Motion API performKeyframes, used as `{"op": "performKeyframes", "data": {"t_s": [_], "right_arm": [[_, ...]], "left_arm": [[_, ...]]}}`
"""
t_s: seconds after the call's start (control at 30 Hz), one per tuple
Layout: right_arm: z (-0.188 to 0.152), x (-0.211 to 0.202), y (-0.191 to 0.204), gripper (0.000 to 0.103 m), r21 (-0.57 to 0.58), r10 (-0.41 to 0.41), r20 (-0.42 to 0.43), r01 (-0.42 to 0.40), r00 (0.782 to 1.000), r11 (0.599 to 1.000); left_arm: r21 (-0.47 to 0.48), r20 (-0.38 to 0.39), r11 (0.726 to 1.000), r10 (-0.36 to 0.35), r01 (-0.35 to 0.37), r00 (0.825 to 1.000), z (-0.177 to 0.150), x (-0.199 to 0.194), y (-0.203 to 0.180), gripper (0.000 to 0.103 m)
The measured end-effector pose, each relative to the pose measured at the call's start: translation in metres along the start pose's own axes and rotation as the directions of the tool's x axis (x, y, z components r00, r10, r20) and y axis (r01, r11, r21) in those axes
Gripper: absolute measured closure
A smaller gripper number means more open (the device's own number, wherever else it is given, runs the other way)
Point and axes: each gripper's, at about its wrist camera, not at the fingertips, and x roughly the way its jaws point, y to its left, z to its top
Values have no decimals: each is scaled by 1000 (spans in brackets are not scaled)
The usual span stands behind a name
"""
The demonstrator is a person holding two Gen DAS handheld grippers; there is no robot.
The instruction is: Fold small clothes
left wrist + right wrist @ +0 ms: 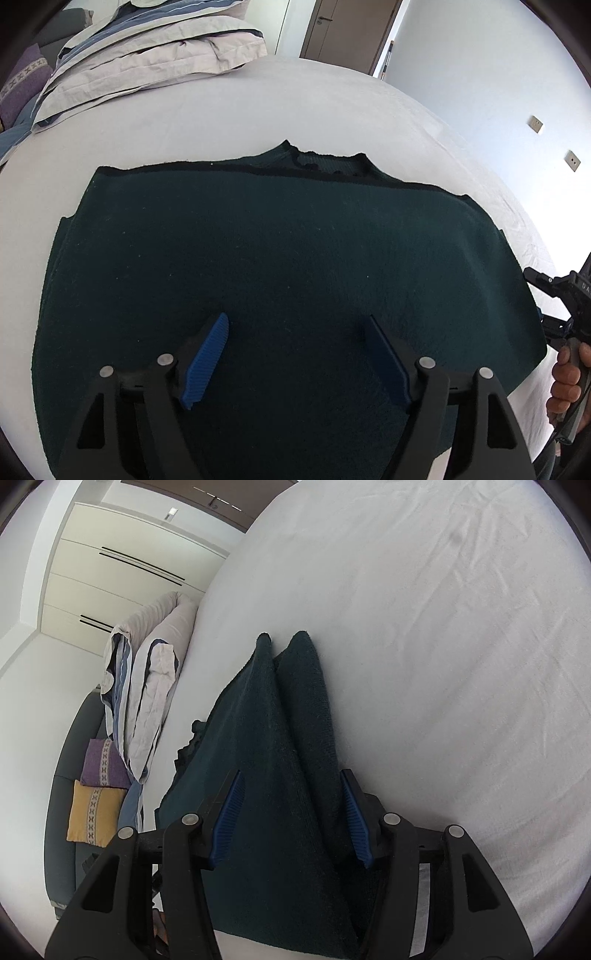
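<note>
My left claw (295, 354) hangs wide open over the dark green sweater (277, 266), nothing between its blue pads (205, 365), which stand clear above the knit. The sweater lies spread on the white bed (258, 110), its collar (325, 162) at the side away from me and toward the door (347, 33). A dark band runs along the sweater just short of the collar, perhaps a fold line, though I cannot be sure. My right claw (291, 819) is half open astride a raised ridge of the sweater's cloth (266, 738); whether its pads press that fabric I cannot tell. I judge the folding barely started: the body is still broad and needs halving. On the right of the sweater the sheet is bare and roomy; left of the sweater sit stacked pillows (147, 48), well apart.
</note>
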Motion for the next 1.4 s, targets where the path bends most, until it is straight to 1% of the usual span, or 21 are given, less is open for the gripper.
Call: {"op": "performKeyframes", "data": {"t_s": [0.07,0.1,0.13,0.17,0.2,0.23,0.33,0.4,0.57,0.67,0.77,0.83,0.87,0.93,1.07,1.1,1.13,1.2,1.23,1.33,1.4], "right_arm": [[-1,4,7,53,-19,-17,-9,16,1000,1000],[-1,7,11,58,-33,-26,-14,26,1000,999],[-1,10,15,64,-50,-44,-17,43,999,998],[-3,11,17,77,-65,-66,-20,64,998,996],[-4,13,18,86,-76,-90,-19,89,996,993],[-5,13,18,88,-79,-101,-12,100,995,992],[-6,13,17,90,-63,-91,1,91,996,994],[-7,14,20,90,-74,-102,11,103,995,992],[-8,9,35,91,-128,-129,35,133,991,983],[-9,6,52,91,-177,-137,44,143,990,974],[-13,3,77,91,-238,-137,53,146,989,960],[-18,3,101,91,-296,-134,56,145,989,944],[-22,4,115,91,-326,-132,52,142,990,935],[-35,11,145,91,-394,-123,29,125,992,911],[-79,36,206,91,-556,-132,-20,99,991,825],[-91,44,217,91,-588,-136,-33,91,990,804],[-102,53,224,91,-619,-149,-41,92,988,780],[-116,68,227,91,-644,-182,-60,101,982,758],[-121,74,226,91,-646,-198,-68,108,978,756],[-129,77,218,91,-646,-208,-75,112,975,755],[-131,73,216,91,-659,-211,-66,116,975,743]], "left_arm": [[11,5,1000,8,-8,1000,-2,2,-4,19],[15,6,1000,13,-13,1000,-2,3,-5,18],[18,7,1000,17,-17,1000,-3,4,-6,17],[19,9,1000,19,-19,1000,-3,5,-7,16],[19,9,1000,18,-18,1000,-3,5,-7,16],[19,9,1000,18,-18,1000,-3,5,-7,16],[20,7,1000,12,-12,1000,-3,4,-4,16],[19,9,1000,9,-9,1000,-4,2,-3,15],[11,12,1000,-3,3,1000,-2,4,-3,15],[2,11,1000,-17,17,1000,-2,2,-1,15],[-27,9,998,-56,56,998,0,-2,6,15],[-88,15,990,-111,112,994,2,-8,17,16],[-123,21,982,-139,141,990,3,-12,24,17],[-208,32,957,-199,201,979,4,-18,42,20],[-321,60,903,-281,285,958,6,-28,72,21],[-340,61,888,-309,311,949,8,-28,76,21],[-360,56,867,-349,345,935,9,-25,79,21],[-403,43,818,-431,410,901,12,-17,81,21],[-416,34,802,-457,429,889,14,-13,80,21],[-431,22,770,-512,470,859,20,-2,71,19],[-460,17,745,-536,483,844,24,7,66,15]]}}
